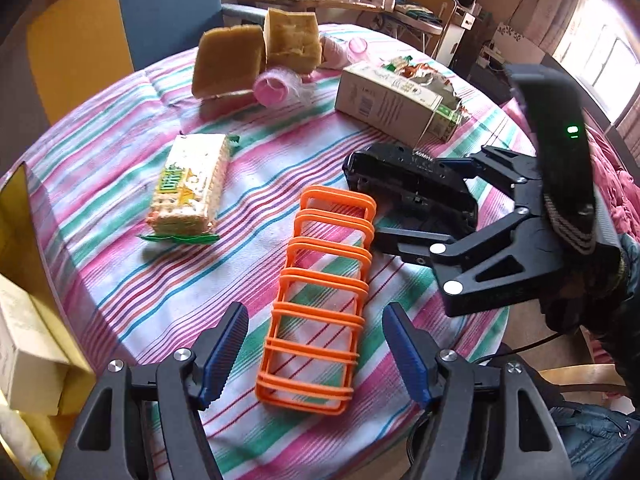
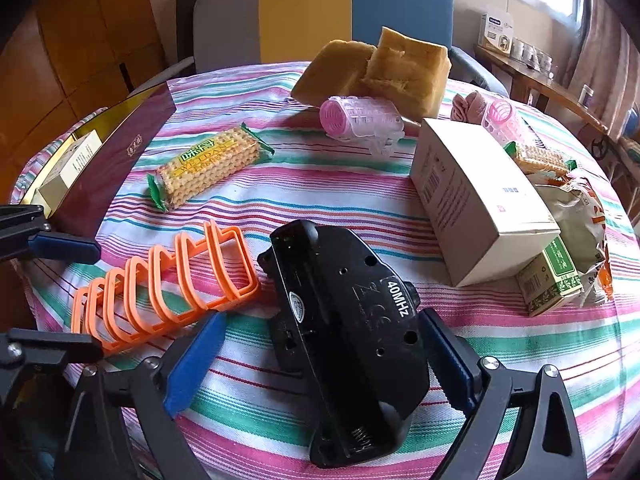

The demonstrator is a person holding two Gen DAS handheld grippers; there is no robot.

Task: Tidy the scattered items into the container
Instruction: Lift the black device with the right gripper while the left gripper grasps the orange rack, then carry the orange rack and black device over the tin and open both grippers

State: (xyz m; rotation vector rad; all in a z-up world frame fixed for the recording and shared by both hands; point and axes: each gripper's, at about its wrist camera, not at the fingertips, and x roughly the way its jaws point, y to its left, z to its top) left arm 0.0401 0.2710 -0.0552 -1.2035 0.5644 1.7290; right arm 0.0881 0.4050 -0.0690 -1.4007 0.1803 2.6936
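Observation:
An orange plastic rack (image 1: 320, 300) lies on the striped tablecloth between the open jaws of my left gripper (image 1: 316, 356); it also shows in the right wrist view (image 2: 160, 284). A black remote-control body (image 2: 352, 340) lies between the open jaws of my right gripper (image 2: 320, 364), not clamped; it shows in the left wrist view (image 1: 412, 192) with the right gripper (image 1: 404, 220) around it. The dark red box container (image 2: 116, 160) stands open at the table's left edge, a cream carton inside; its gold inner wall (image 1: 16, 216) shows in the left wrist view.
A biscuit pack (image 2: 208, 168), two yellow sponges (image 2: 380, 68), pink hair rollers (image 2: 360, 120), a white carton (image 2: 476, 200), a green tea box (image 2: 552, 280) and a snack bag (image 2: 580, 216) lie scattered on the round table. A blue and yellow chair (image 2: 352, 8) stands behind it.

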